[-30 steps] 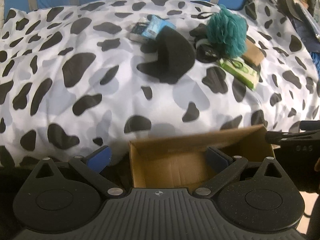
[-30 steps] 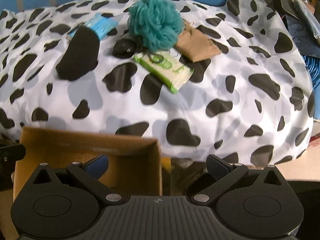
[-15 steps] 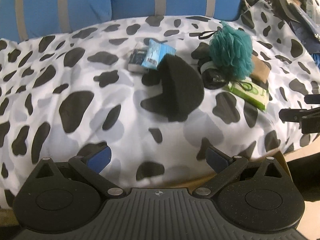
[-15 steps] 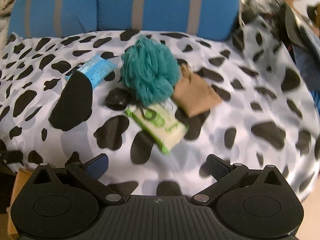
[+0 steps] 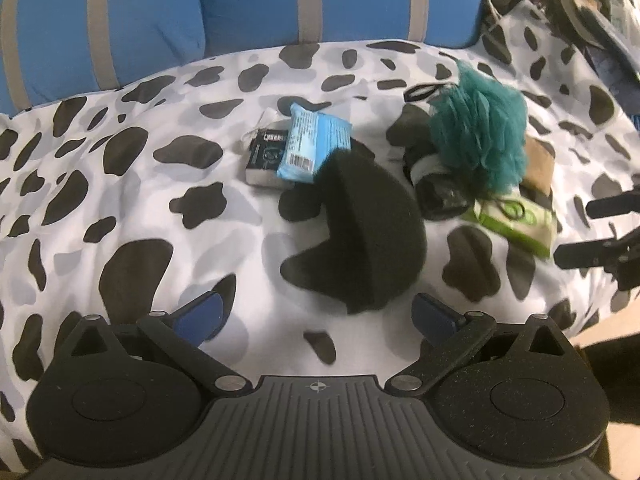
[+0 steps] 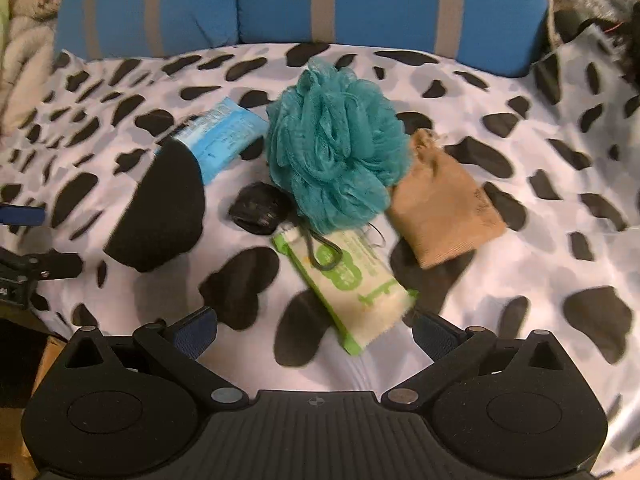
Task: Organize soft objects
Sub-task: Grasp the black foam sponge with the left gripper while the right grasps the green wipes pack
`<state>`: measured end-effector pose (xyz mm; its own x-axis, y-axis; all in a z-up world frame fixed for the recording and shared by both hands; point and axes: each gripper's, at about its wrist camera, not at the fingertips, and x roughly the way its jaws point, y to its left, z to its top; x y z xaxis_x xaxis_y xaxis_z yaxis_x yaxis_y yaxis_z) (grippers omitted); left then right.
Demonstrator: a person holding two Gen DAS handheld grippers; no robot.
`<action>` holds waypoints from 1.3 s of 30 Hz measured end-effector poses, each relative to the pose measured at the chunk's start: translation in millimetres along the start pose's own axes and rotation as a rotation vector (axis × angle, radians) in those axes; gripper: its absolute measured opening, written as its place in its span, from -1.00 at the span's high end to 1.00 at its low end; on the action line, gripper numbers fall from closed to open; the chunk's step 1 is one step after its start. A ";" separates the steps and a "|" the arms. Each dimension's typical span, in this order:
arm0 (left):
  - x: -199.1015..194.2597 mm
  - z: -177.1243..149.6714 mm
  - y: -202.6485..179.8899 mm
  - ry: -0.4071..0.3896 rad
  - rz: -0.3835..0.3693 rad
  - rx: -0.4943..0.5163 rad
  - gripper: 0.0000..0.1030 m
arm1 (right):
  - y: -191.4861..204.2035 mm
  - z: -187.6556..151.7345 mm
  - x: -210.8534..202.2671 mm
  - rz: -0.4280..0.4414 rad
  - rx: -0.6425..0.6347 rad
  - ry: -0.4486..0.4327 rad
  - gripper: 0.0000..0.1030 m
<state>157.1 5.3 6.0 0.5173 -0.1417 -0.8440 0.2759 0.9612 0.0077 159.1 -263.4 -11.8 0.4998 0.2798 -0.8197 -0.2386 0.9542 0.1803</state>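
Several soft items lie on a cow-print blanket (image 5: pixel 120 184). A black cap (image 5: pixel 368 236) (image 6: pixel 160 216) rests just ahead of my open left gripper (image 5: pixel 318 318), whose jaws hold nothing. Behind the cap lie a light-blue packet (image 5: pixel 312 146) (image 6: pixel 220 136) and a small black-and-white box (image 5: pixel 266 156). A teal bath pouf (image 5: pixel 480 132) (image 6: pixel 336 152) sits further right, with a tan cloth pouch (image 6: pixel 440 204), a green-and-cream wipes pack (image 6: pixel 352 284) and a small black bundle (image 6: pixel 258 210) around it. My right gripper (image 6: pixel 314 330) is open and empty, its jaws either side of the wipes pack's near end.
Blue cushions with grey stripes (image 6: pixel 280 4) back the blanket. Dark clutter (image 5: pixel 580 4) fills the far right corner. The other gripper's black fingers (image 5: pixel 592 248) show at the right edge of the left wrist view. A cardboard corner (image 6: pixel 44 356) shows at lower left.
Both grippers rose from the cardboard box and moved forward over the blanket. The box has dropped out of sight and the soft items are now much closer. Both stay open.
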 end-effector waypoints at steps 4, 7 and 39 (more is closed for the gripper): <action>4.0 8.7 6.8 -0.009 -0.033 -0.030 -1.00 | -2.9 10.2 7.5 0.027 -0.077 -0.018 -1.00; 4.9 11.4 9.4 -0.014 -0.050 -0.045 -1.00 | -0.3 16.4 18.5 0.033 -0.167 -0.007 -0.99; 43.1 21.6 -9.8 0.036 -0.157 0.050 -0.67 | -7.6 15.0 58.4 -0.052 -0.341 0.112 -0.02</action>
<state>194.2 -15.3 -18.8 0.4353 -0.2798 -0.8557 0.3918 0.9146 -0.0998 202.6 -252.7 -52.9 0.4283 0.2008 -0.8811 -0.4886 0.8717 -0.0389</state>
